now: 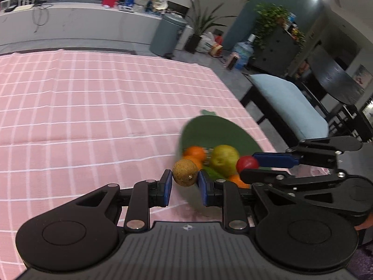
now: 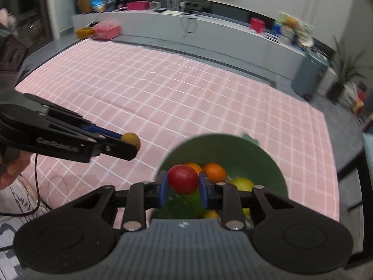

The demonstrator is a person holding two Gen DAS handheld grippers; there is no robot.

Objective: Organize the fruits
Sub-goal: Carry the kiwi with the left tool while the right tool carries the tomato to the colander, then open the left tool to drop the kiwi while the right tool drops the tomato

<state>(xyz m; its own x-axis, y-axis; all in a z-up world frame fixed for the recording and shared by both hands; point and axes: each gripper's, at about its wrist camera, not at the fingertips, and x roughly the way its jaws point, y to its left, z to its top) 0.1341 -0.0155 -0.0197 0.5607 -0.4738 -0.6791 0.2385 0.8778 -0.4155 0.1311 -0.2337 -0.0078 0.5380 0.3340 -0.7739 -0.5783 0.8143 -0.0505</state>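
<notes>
Right wrist view alone shows the round green bowl's (image 2: 275, 170) interior, holding oranges (image 2: 214, 171) and what may be a yellow lemon (image 2: 243, 183). Left gripper (image 1: 185, 182) is clamped on a rough brown round fruit (image 1: 185, 172) above the pink checked tablecloth (image 1: 93, 105). Right gripper (image 2: 183, 187), over the bowl, grips a smooth red round fruit (image 2: 183, 178), blocking part of the bowl.

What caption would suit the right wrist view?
Right gripper holds a red fruit over a green bowl of fruit; left gripper holds a brown fruit.
</notes>
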